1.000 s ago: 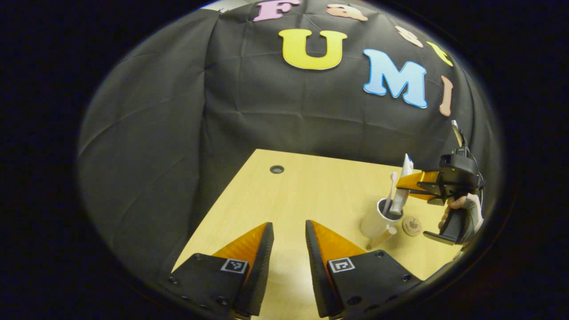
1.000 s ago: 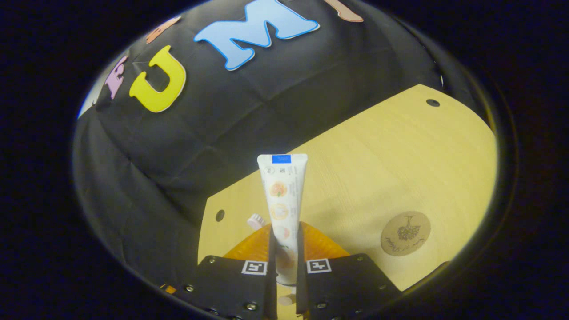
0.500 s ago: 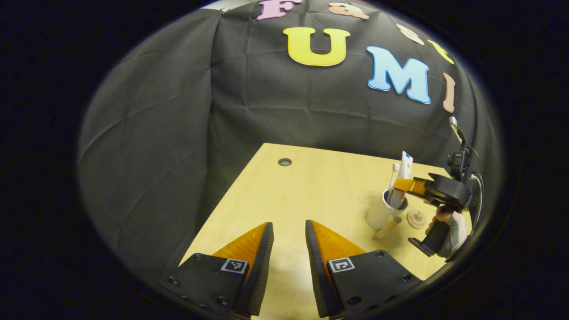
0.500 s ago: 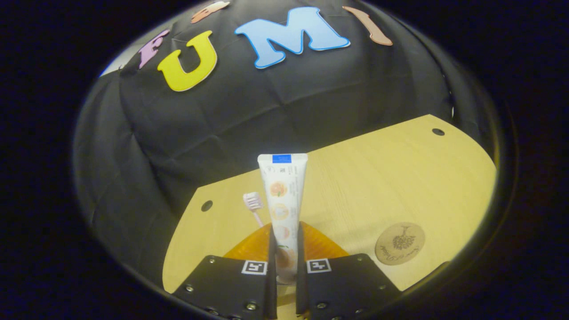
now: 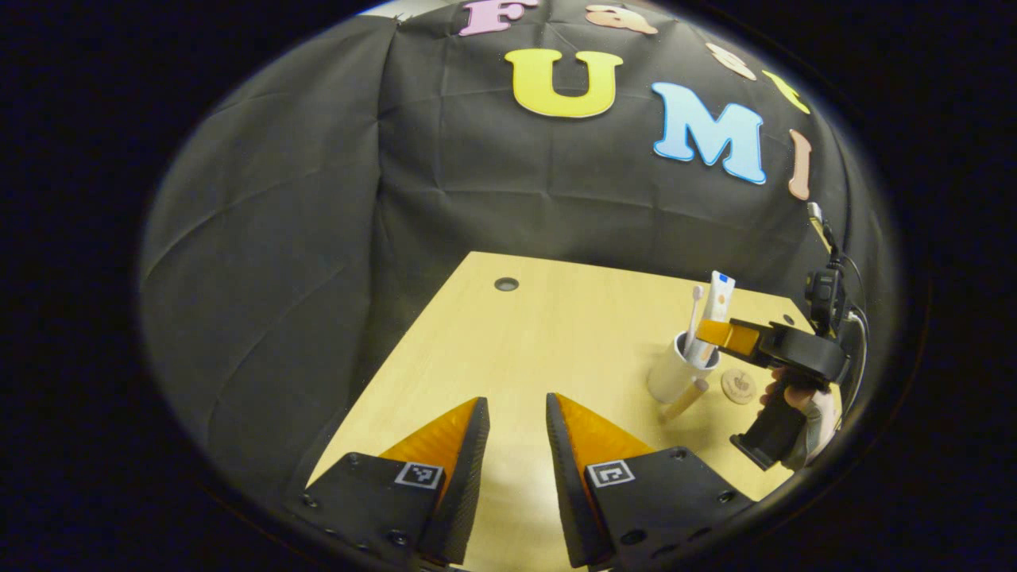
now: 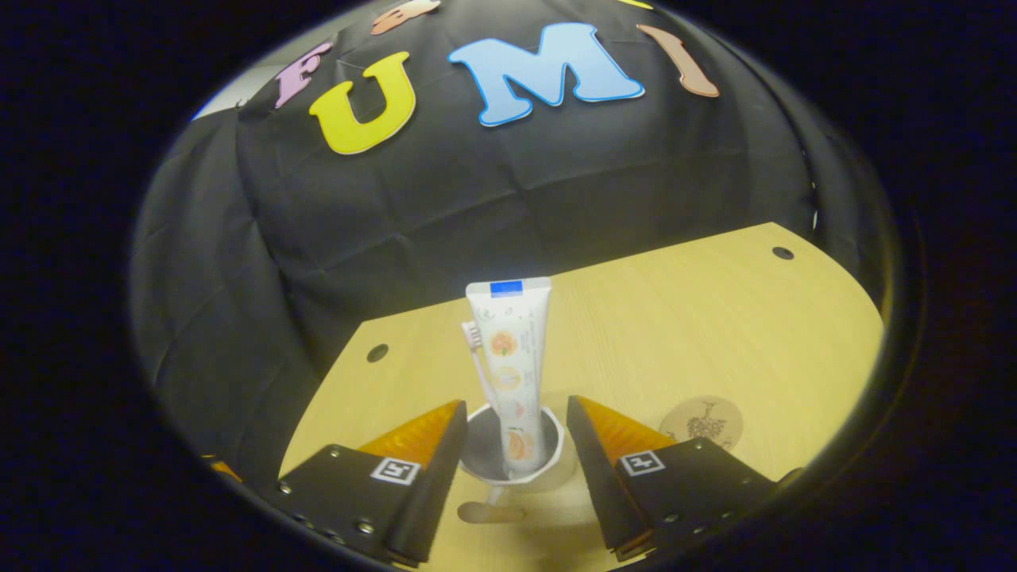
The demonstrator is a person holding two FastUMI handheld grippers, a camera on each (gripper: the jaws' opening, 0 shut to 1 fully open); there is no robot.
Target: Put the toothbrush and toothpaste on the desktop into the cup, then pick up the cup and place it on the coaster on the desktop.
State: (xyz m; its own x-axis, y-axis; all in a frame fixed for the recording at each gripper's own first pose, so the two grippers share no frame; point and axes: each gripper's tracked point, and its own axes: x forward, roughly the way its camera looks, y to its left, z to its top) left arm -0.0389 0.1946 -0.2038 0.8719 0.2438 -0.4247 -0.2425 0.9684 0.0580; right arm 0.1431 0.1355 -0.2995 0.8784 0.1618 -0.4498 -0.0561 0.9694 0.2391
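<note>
On the far right of my left gripper view, the white cup point(image 5: 674, 377) stands upright on the wooden desktop point(image 5: 556, 334), with the toothbrush point(image 5: 694, 314) and the toothpaste point(image 5: 717, 306) both poking up out of it. A wooden handle sticks out from the cup's lower side toward me. My right gripper point(image 5: 719, 332) reaches in from the right at the cup's mouth, its orange fingers beside the toothpaste tube, and my hand point(image 5: 798, 397) grips its black handle. The round coaster point(image 5: 739, 385) lies flat just right of the cup, apart from it. My left gripper point(image 5: 516, 433) hangs over the near part of the desktop, well apart from the cup, its fingers slightly spread with nothing between them.

In my right gripper view, my right gripper point(image 6: 512, 433) has its fingers spread wide, one on each side of the cup point(image 6: 512, 457), and neither touches the toothpaste point(image 6: 512, 357). The tube stands upright inside the cup, flat end up, with the toothbrush point(image 6: 477, 357) leaning just to its left, bristles at the top. The coaster point(image 6: 701, 419) lies on the desktop point(image 6: 715, 318) to the right, near the cup and partly behind my right finger.
</note>
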